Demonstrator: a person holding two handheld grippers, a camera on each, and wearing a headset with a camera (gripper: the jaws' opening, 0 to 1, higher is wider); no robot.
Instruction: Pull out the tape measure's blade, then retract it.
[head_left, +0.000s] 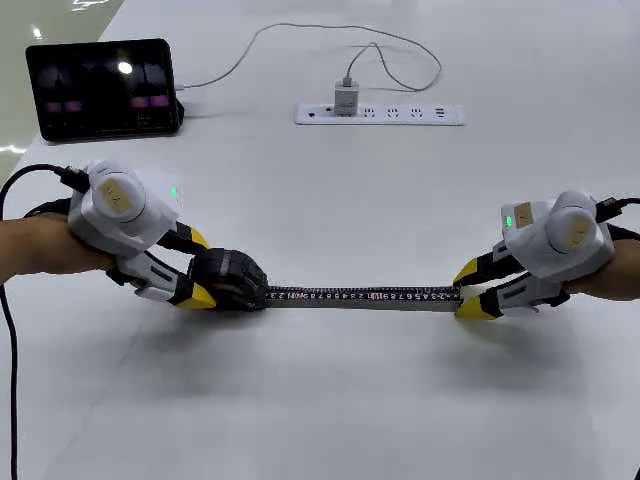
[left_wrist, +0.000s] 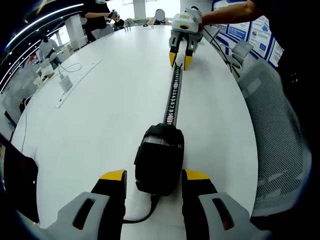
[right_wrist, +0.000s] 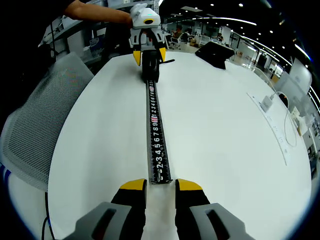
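The black tape measure (head_left: 230, 279) lies on the white table (head_left: 320, 400) at the left, and my left gripper (head_left: 200, 268) is shut on its case. In the left gripper view the case (left_wrist: 159, 159) sits between the yellow-tipped fingers (left_wrist: 114, 176). Its numbered blade (head_left: 365, 295) runs out flat along the table to the right. My right gripper (head_left: 468, 292) is shut on the blade's end, which lies at the fingertips in the right gripper view (right_wrist: 161, 186). That view has the blade (right_wrist: 156, 135) leading away to the case (right_wrist: 150, 65).
A dark tablet (head_left: 103, 88) stands at the back left. At the back centre a white power strip (head_left: 380, 114) lies with a charger (head_left: 346, 98) and cable plugged in. A black cord (head_left: 10, 330) trails down the left edge. A mesh chair (left_wrist: 280, 130) stands beside the table.
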